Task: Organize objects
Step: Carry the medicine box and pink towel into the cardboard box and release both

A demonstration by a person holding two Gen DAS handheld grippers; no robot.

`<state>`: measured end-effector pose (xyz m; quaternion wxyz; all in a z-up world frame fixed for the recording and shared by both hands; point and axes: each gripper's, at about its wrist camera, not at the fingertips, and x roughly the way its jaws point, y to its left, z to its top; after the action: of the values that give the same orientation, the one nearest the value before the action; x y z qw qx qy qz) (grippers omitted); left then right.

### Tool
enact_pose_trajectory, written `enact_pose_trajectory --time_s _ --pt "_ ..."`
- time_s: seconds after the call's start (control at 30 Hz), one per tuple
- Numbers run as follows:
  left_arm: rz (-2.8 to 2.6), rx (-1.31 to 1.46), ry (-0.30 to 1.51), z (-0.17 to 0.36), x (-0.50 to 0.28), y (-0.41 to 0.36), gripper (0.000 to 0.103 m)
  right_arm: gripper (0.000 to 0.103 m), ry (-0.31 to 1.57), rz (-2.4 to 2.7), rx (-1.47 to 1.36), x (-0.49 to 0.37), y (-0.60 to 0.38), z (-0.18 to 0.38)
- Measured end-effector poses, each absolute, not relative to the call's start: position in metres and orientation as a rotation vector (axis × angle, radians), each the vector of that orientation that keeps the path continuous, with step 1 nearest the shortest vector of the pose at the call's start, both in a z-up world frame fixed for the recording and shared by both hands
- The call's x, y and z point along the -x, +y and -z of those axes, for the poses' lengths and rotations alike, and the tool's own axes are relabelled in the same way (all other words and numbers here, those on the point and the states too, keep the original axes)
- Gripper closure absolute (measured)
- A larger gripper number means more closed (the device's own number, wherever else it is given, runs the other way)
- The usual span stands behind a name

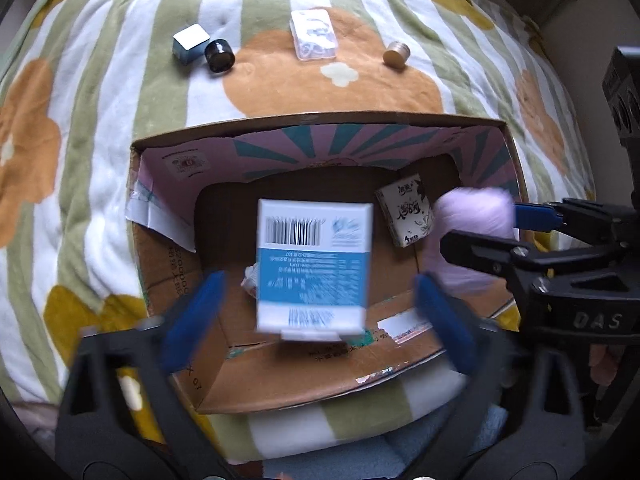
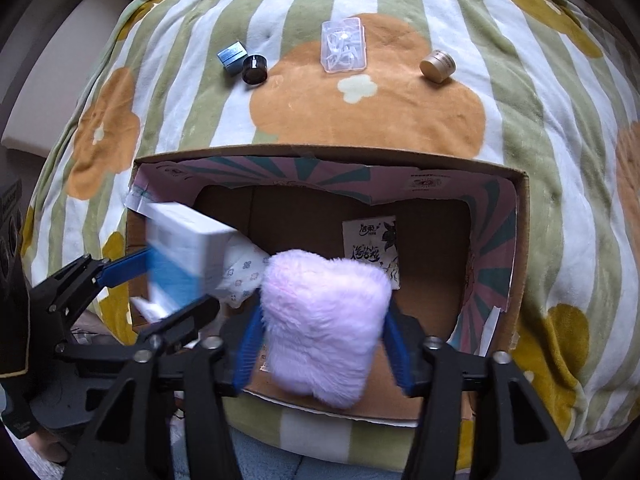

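Observation:
An open cardboard box (image 1: 320, 126) (image 2: 524, 240) sits on a flowered blanket. My left gripper (image 1: 320, 304) is open over the box; a white and blue carton (image 1: 314, 264) (image 2: 180, 256) sits blurred between its fingers with a gap on each side. My right gripper (image 2: 326, 328) is shut on a fluffy pink pouch (image 2: 326, 320) (image 1: 472, 216) and holds it above the box's right half. A small tissue pack (image 1: 406, 210) (image 2: 372, 248) and a floral packet (image 2: 240, 268) lie on the box floor.
On the blanket beyond the box lie a blue-grey cube (image 1: 190, 42) (image 2: 232, 56), a black jar (image 1: 219, 55) (image 2: 255, 69), a clear plastic case (image 1: 313, 34) (image 2: 344, 45) and a gold jar (image 1: 396, 54) (image 2: 437, 66).

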<state>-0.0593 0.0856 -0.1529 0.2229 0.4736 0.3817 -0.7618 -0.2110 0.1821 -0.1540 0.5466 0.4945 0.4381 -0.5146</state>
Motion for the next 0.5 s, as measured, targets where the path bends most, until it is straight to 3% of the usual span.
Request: enact_pose_trajectory --time_s 0.03,0.07,0.5 --pt "2.107 -1.285 1.061 0.152 0.057 0.086 0.000 0.024 1.027 1.230 -1.166 0.213 0.184 0.153" --pt "2.104 -1.270 1.063 0.152 0.055 0.087 0.000 0.020 1.018 1.237 -1.154 0.215 0.185 0.151" --pt "2.046 -1.201 1.042 0.139 0.038 0.111 0.000 0.020 1.096 1.158 -1.012 0.228 0.208 0.139"
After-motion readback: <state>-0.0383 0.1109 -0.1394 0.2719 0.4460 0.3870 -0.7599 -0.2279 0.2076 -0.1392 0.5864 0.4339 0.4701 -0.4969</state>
